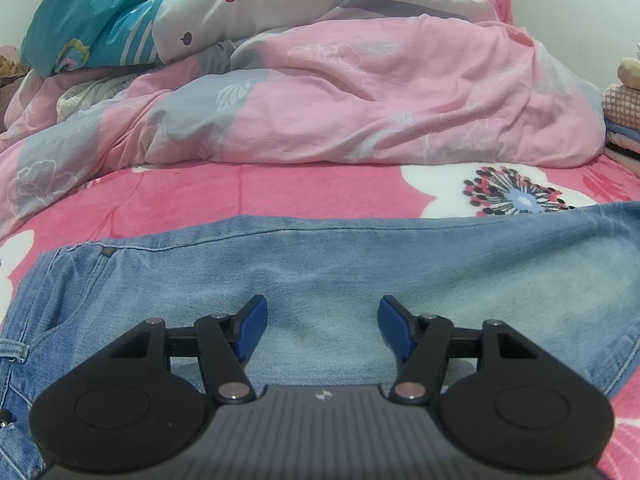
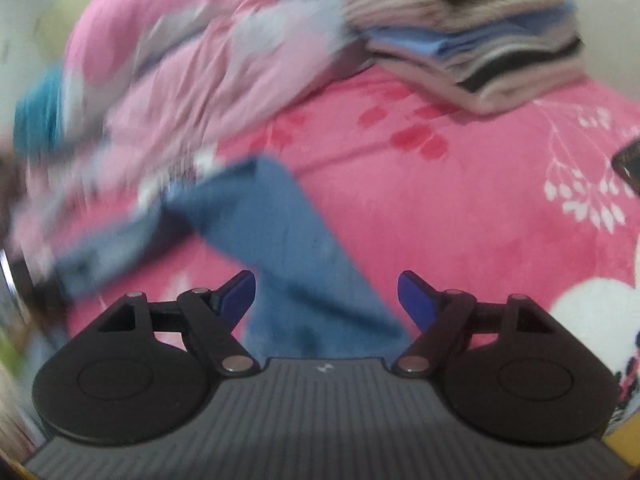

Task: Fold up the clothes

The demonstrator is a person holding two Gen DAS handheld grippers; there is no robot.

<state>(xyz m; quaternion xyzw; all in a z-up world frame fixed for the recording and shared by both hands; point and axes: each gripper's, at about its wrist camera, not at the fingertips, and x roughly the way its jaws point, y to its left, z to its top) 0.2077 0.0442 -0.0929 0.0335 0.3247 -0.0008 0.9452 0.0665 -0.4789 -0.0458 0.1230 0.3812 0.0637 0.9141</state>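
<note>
**Jeans lie on the bed, both grippers spread above them**

The jeans [image 1: 320,264] lie flat across the pink floral blanket [image 1: 200,196], waistband and pocket rivet toward my left, legs running off to the right. From the left wrist view they look laid with one leg over the other, lengthwise, though I can't be sure of that from this angle. In the right wrist view, which is badly smeared, a darker stretch of the jeans [image 2: 280,232] runs from between my fingers up and to the left, where it bends or ends; the blur hides which.

My left gripper [image 1: 322,330] hovers low over the seat and thigh area, its blue pads wide apart with nothing between them. My right gripper [image 2: 326,298] is likewise spread, holding nothing, over the leg.

I judge this sits somewhere in the folding of the jeans: either they are laid out for a crosswise fold, or a fold has been laid and released. The pictures fit both. Any grip to come needs both layers of denim pinched together near an edge, since the cloth is thick and the under layer could slip.

Farther out, a rumpled pink quilt [image 1: 360,100] is heaped behind the jeans, and a stack of folded clothes [image 2: 472,40] rests on the blanket at the far right.
</note>
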